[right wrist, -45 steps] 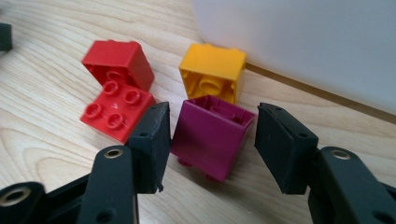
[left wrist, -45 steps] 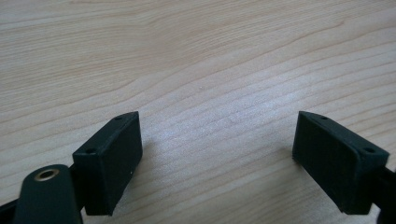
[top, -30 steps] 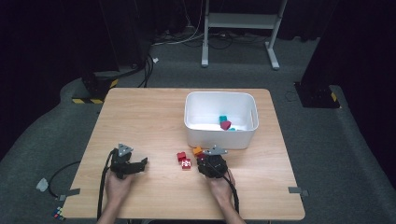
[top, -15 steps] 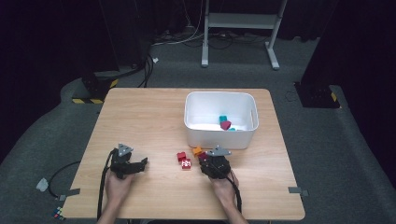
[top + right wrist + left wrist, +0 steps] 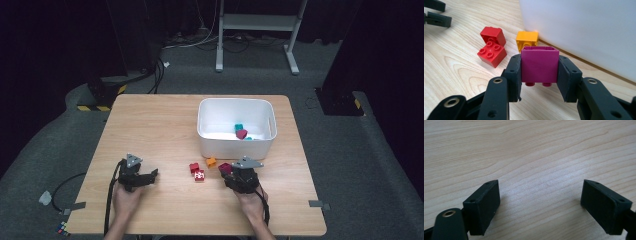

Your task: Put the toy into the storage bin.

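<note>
One magenta brick [image 5: 539, 65] is sitting clamped between the pads of the right gripper [image 5: 539, 75], studs pointing down, just clear of the table [image 5: 160, 125] in front of the white bin [image 5: 210, 145]. The step in hand looks like carrying it into that bin, where a teal brick [image 5: 239, 127] and another magenta one [image 5: 241, 134] are lying: best to be clearing the near wall fully before opening, and releasing low. Right hand [image 5: 250, 202] is holding its gripper roughly level, aimed at the bin. Left gripper [image 5: 547, 202] is resting with jaws spread wide over bare wood, holding nothing. Two red bricks [image 5: 492, 46] and an orange brick [image 5: 527, 39] are waiting beside the bin.
</note>
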